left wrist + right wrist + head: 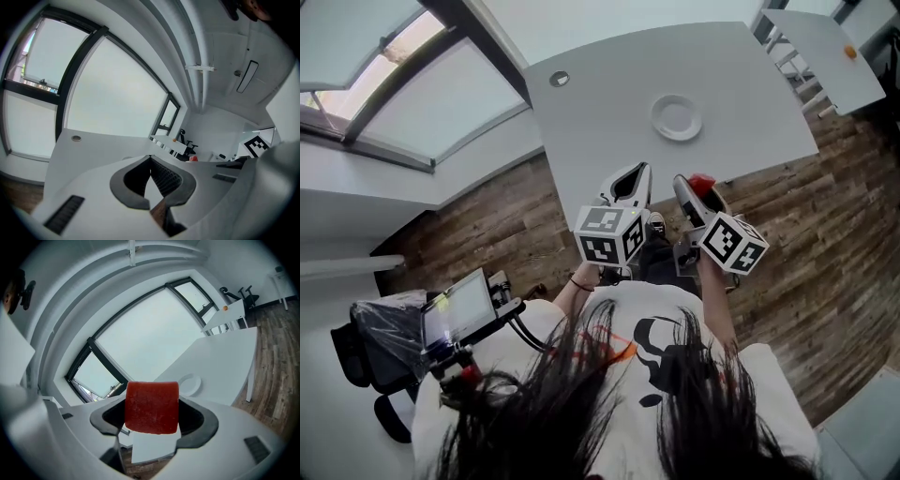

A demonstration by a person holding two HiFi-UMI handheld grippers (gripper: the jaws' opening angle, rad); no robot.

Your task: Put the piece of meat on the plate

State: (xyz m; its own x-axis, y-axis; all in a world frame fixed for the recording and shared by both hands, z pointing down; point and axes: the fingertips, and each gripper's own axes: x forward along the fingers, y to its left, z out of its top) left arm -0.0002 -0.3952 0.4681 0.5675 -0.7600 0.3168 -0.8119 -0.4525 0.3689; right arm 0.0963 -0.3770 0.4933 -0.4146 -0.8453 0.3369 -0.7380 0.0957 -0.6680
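Observation:
A round white plate sits in the middle of the white table. My right gripper hangs just off the table's near edge, over the wooden floor, shut on a red block of meat. In the right gripper view the meat fills the gap between the jaws of that gripper, with the plate beyond it on the table. My left gripper is beside it at the table edge, jaws shut and holding nothing. In the left gripper view its tips meet.
A second white table with a small orange object stands at the far right. A cable grommet marks the main table's far left corner. Large windows run along the left. Wooden floor lies to the right.

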